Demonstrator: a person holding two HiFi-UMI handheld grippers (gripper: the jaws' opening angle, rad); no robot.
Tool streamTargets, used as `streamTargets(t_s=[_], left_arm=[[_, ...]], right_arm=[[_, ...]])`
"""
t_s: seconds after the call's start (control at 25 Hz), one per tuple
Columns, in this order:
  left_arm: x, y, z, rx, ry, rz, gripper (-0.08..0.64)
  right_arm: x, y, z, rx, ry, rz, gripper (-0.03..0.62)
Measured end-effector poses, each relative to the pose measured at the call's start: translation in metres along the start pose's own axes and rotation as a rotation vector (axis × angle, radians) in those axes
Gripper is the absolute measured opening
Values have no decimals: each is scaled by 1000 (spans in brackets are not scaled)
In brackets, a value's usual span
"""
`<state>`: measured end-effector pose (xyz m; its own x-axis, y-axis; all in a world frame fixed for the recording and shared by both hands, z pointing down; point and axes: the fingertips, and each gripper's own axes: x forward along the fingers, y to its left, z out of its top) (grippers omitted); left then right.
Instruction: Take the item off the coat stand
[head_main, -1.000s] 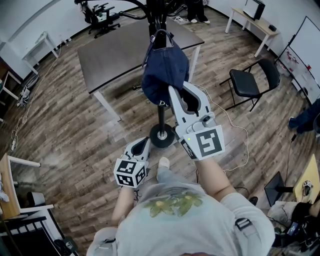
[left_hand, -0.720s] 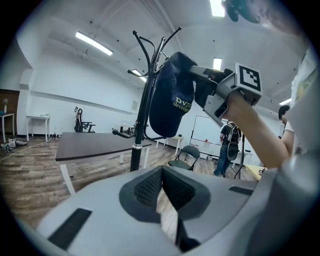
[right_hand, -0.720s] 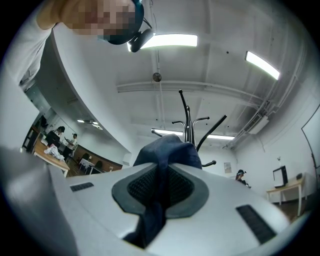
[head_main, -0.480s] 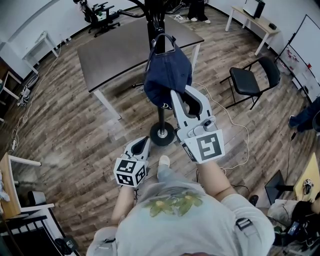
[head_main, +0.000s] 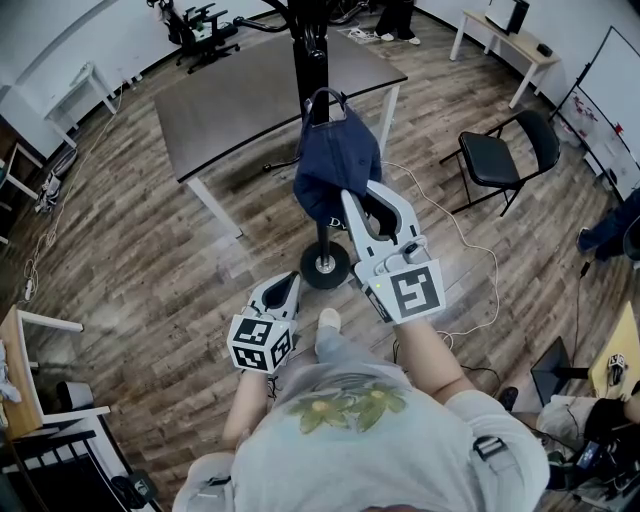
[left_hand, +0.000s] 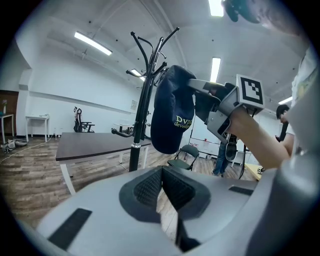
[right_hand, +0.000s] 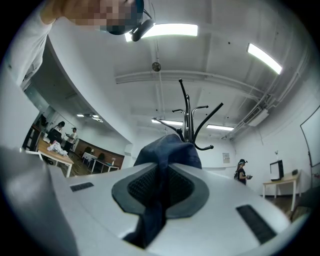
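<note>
A navy cap (head_main: 335, 160) hangs beside the black coat stand's pole (head_main: 310, 55), below the hooks. My right gripper (head_main: 365, 187) is shut on its lower edge, and blue fabric (right_hand: 167, 150) runs between the pads (right_hand: 145, 187). The stand's hooks (right_hand: 187, 117) rise behind the cap. In the left gripper view the cap (left_hand: 170, 115) sits right of the pole (left_hand: 137, 125), with the right gripper (left_hand: 200, 90) on it. Whether it touches a hook I cannot tell. My left gripper (head_main: 285, 283) stays low by the person's body, its jaws (left_hand: 161, 172) shut on nothing.
The stand's round base (head_main: 325, 270) sits on the wood floor just ahead. A dark table (head_main: 250, 95) stands behind it, a black folding chair (head_main: 500, 160) to the right, and a cable (head_main: 450, 240) trails across the floor. A person (head_main: 610, 235) is at the right edge.
The right gripper has come down and toward me with the cap, which now sits lower beside the pole. The left gripper has not moved.
</note>
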<state>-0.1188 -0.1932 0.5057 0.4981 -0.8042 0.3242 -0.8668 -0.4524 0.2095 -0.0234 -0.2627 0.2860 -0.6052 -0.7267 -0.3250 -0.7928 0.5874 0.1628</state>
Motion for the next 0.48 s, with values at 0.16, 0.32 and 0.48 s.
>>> streamTargets(t_s=[0.16,0.32,0.48], left_arm=[[0,-1,0,1,-2,1,15],[-2,-4,-3,0,-2,1,15],[-3,-4,-7,-2,-1,0,15]], right_arm=[[-7,3,-15,12,38,7,46],[-19,9,-31,43,79,15,46],[-27,13,-46,42,112,23,46]])
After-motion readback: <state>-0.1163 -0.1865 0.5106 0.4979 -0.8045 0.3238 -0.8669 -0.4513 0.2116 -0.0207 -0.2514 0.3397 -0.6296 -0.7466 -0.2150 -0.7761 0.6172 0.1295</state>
